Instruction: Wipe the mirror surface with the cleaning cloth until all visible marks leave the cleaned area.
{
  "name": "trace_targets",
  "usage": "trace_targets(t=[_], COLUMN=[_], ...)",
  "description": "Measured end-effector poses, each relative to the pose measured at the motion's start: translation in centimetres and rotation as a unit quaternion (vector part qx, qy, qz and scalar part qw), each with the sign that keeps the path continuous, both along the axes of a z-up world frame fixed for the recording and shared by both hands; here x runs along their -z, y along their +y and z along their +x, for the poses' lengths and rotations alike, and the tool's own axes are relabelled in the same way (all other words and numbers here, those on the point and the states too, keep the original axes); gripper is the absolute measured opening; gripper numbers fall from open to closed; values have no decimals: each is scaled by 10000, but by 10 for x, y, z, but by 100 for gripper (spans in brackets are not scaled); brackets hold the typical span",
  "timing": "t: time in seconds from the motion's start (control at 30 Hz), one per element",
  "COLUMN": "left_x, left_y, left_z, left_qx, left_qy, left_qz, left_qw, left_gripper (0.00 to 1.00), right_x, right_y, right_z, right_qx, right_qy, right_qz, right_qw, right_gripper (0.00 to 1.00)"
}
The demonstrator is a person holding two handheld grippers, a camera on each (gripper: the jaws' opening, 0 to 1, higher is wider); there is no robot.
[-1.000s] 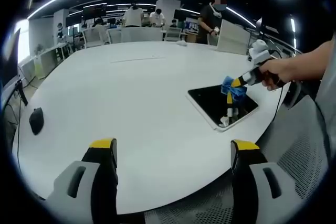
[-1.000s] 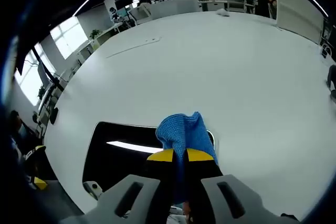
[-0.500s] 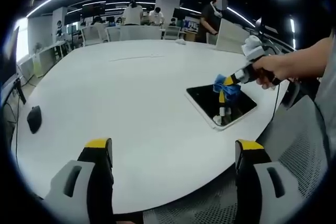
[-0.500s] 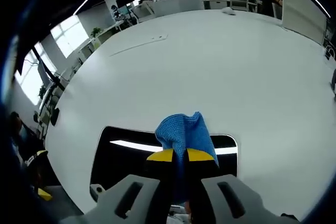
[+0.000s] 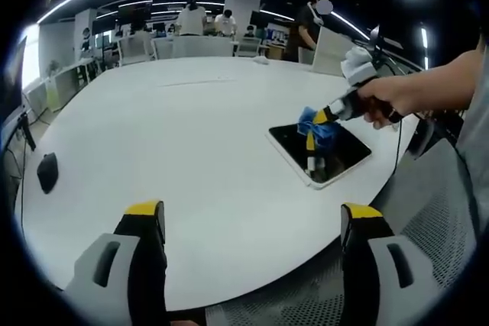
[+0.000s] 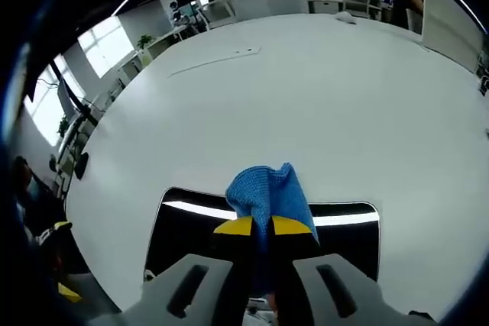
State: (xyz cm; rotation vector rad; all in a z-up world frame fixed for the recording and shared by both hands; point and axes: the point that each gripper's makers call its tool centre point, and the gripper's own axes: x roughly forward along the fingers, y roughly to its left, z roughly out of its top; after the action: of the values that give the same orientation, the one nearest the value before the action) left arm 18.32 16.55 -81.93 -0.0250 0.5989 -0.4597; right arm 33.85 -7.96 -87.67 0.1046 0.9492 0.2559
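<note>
My right gripper (image 6: 262, 227), clamped on the blue cleaning cloth (image 6: 269, 192), has swept across the mirror (image 6: 191, 227) near the bench's (image 5: 168, 150) edge, so wiping is underway, I judge. My left gripper (image 5: 252, 223) hangs wide open, holding nothing.
</note>
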Motion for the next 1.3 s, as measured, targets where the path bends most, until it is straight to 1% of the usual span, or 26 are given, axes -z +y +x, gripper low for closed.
trace_targets(t=[0.1, 0.2, 0.3, 0.37, 0.5, 0.57, 0.67, 0.77, 0.83, 0.9, 0.97, 1.1, 1.13, 1.17, 1.23, 1.3], left_x=[0, -1, -1, 0, -1, -2, -3, -4, -5, -5, -4, -1, 0, 1, 0, 0], left_y=[0, -1, 0, 0, -1, -1, -2, -3, -3, -4, -3, 0, -2, -2, -2, -3], left_z=[0, 0, -1, 0, -1, -1, -1, -1, -1, -1, -1, 0, 0, -1, 0, -1], left_qx=[1, 1, -2, -11, -17, -31, -35, -46, -43, -51, -62, -95, -81, -71, -74, -72], left_qy=[-4, 4, -7, -3, 7, -5, 3, -3, 12, 11, 26, 36, 87, 131, 88, 112], left_qz=[-3, -20, -28, -29, -47, -68, -76, -96, -112, -123, -127, -117, -202, -196, -160, -181], left_qw=[10000, 10000, 10000, 10000, 10000, 10000, 10000, 9999, 9999, 9999, 9999, 9999, 9997, 9997, 9998, 9997], left_gripper=[96, 94, 94, 94, 94, 95, 96, 98, 99, 99, 99, 99, 99, 99, 99, 99], right_x=[0, 0, 0, 0, 0, 0, 0, 0, 0, 0, 0, 1, 0, 0, 3, 5], right_y=[8, 14, 25, 31, 40, 48, 59, 64, 69, 69, 72, 80, 84, 87, 94, 98], right_z=[1, 2, 3, 3, 5, 7, 8, 9, 9, 9, 11, 12, 12, 12, 15, 17], right_qx=[-16, -83, -137, -226, -230, -261, -363, -391, -438, -466, -427, -419, -455, -487, -581, -641], right_qy=[-25, -84, -62, -77, -68, -38, -25, -1, 28, 50, 98, 134, 130, 124, 166, 167], right_qz=[2, -94, -39, -116, -153, -79, -102, -74, 15, -50, 70, 136, 158, 156, 143, 83], right_qw=[10000, 9999, 9999, 9996, 9996, 9996, 9993, 9992, 9990, 9989, 9990, 9989, 9988, 9986, 9981, 9978], right_gripper=[2, 2, 2, 2, 2, 2, 2, 2, 3, 2, 2, 2, 2, 2, 2, 2])
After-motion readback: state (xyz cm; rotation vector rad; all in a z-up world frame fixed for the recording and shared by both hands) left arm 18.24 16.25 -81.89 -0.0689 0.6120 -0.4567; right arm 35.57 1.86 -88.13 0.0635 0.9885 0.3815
